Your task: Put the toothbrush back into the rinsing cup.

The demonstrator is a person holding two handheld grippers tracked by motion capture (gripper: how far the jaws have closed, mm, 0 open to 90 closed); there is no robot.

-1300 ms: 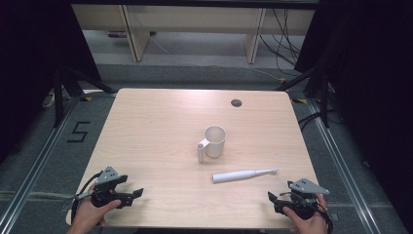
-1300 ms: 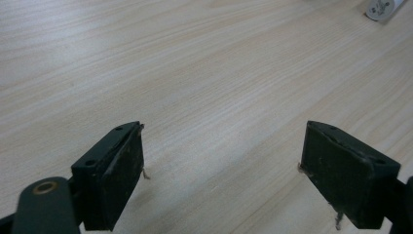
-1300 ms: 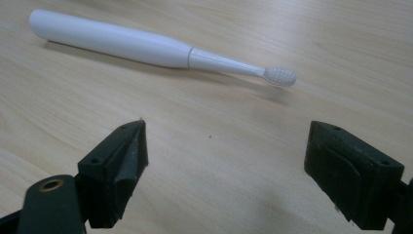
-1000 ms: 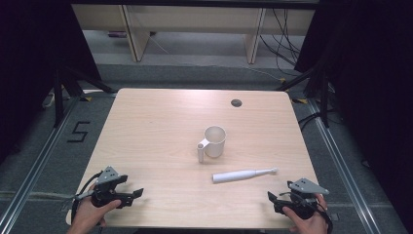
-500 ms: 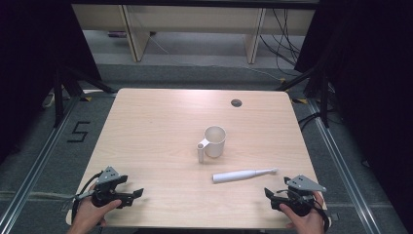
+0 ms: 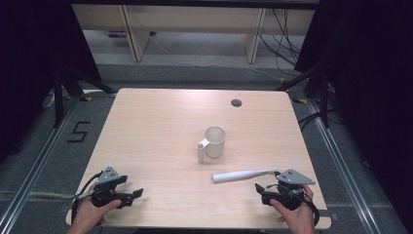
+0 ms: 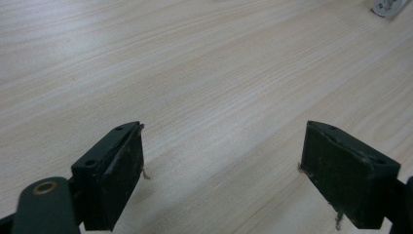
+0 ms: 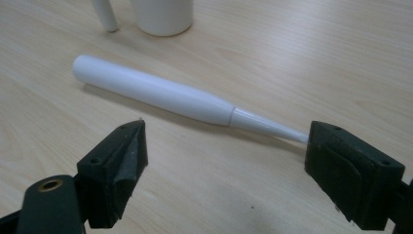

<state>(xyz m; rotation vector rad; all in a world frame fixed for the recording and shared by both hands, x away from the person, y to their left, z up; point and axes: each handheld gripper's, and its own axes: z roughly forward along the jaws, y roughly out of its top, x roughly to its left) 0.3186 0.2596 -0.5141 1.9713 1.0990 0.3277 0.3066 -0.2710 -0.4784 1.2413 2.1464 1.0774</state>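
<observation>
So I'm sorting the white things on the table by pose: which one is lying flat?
The white toothbrush, lying on its side just ahead of the right gripper. The white mug stands upright, mouth up, farther back.

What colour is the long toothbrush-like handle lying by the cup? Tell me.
White all over; the handle shows best in the right gripper view.
</observation>
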